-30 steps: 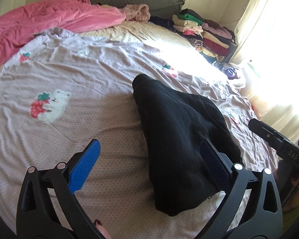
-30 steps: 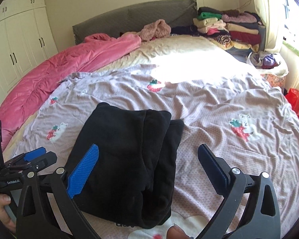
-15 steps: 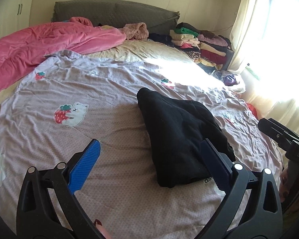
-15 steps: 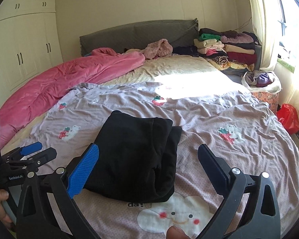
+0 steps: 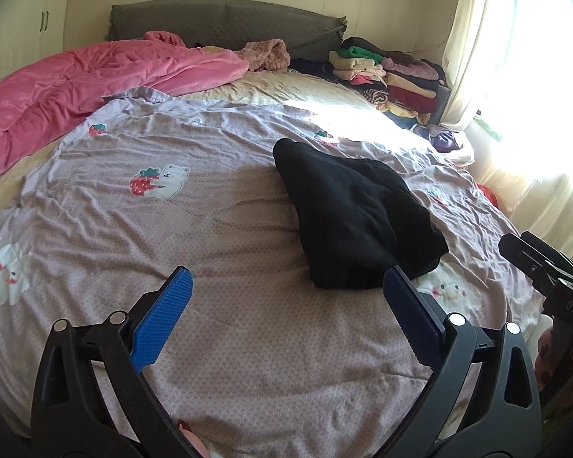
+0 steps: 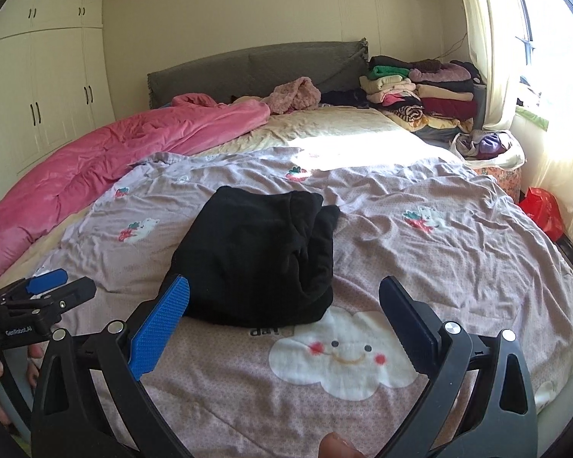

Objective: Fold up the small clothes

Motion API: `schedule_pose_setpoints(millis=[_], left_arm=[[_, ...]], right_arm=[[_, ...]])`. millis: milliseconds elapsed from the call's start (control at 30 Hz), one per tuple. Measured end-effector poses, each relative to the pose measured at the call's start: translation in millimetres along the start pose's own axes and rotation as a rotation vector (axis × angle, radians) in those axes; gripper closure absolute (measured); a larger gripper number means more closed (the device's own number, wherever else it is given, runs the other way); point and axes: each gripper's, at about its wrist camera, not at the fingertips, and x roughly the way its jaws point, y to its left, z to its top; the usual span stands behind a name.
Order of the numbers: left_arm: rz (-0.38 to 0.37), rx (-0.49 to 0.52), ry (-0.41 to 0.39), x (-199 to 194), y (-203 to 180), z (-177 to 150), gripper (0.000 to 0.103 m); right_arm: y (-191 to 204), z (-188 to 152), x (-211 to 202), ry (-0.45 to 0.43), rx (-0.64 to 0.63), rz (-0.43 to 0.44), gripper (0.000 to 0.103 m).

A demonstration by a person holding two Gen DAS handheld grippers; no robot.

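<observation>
Right wrist view: right gripper (image 6: 284, 292) held above the near edge of the bed, jaws spread wide, nothing between them.
Left wrist view: left gripper (image 5: 286, 286) likewise wide and empty, off to the left of the other, over bare sheet (image 5: 229, 236).
Garment: black garment (image 6: 256, 255) lies just ahead of the right gripper, slightly to its left; ahead and to the right of the left one. It is folded into a compact block, with a thicker rolled edge along its right side.
Contact: neither gripper touches the cloth.
Step in hand: my judgement is that the fold is done, or lacks one last tidy, and the bundle awaits moving.
Doing it well: if that loose right edge is to be squared, nip only the top layer near the corner and lay it flat, not dragging the block across the sheet. If lifting, come in low from the near edge with a jaw under all layers, one gripper at each side, so the fold does not open.
Risk: thick, soft cloth may slump or slip from a shallow pinch.
Farther off: pink quilt (image 6: 107, 160) ahead to the left; stack (image 6: 420, 95) of folded clothes far ahead to the right, a likely place for the bundle.
</observation>
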Motion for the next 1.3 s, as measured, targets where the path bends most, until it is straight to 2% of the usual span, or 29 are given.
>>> schedule_pose_setpoints(millis=[167, 300, 1300], left_arm=[[0.012, -0.004, 0.018, -0.1, -1.3, -13.6, 0.009], [0.04, 0.005, 0.028, 1.3, -3.4, -16.2, 0.009], [0.073, 0.011, 0.023, -4.6, -4.9, -16.3, 0.009]], right_arm=[[6.8, -20.3, 6.3, 0.038, -0.041, -0.033, 0.004], [7.0, -28.9, 9.9, 0.062, -0.031, -0.023, 0.004], [10.6, -28.0, 2.0, 0.049, -0.037, -0.025, 0.004]])
